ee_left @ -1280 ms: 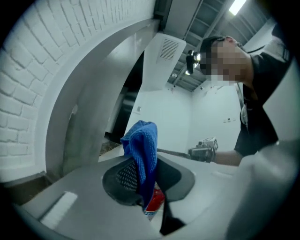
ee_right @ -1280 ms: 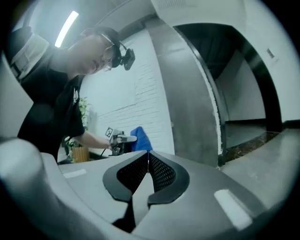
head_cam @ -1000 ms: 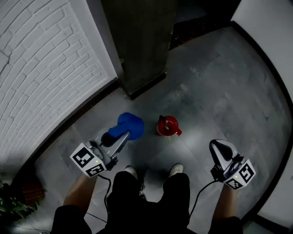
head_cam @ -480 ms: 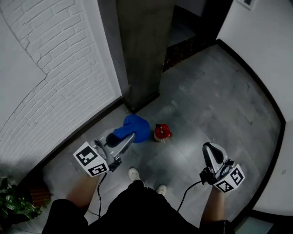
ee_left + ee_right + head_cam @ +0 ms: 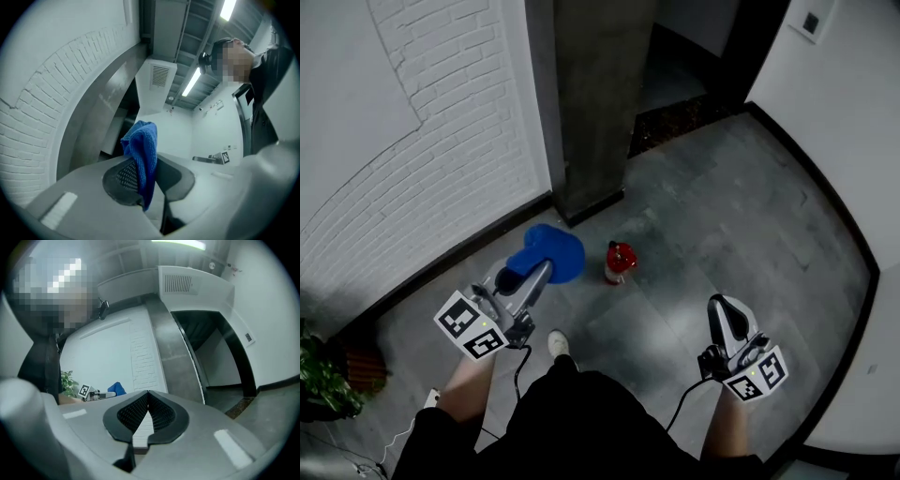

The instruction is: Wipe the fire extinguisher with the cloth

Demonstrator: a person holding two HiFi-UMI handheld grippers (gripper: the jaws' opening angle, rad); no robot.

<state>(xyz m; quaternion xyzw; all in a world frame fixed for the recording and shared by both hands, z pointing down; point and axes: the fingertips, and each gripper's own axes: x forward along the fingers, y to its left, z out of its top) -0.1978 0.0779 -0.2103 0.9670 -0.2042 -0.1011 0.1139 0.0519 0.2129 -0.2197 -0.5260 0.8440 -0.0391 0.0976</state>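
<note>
One red fire extinguisher [image 5: 619, 260], upright on grey tiled floor [image 5: 731, 216], just off foot of dark pillar [image 5: 592, 112]. One blue cloth [image 5: 551, 253], pinched between jaws of left gripper [image 5: 532, 277], hanging beside extinguisher. Right gripper [image 5: 724, 314]: jaws together, nothing held. White brick wall [image 5: 441, 141] left; potted plant [image 5: 321, 375] lower left. Floor runs wide to right.

Dim head view; ceiling strip lights [image 5: 191, 83] glare, and the 2 gripper views warp at the edges.
</note>
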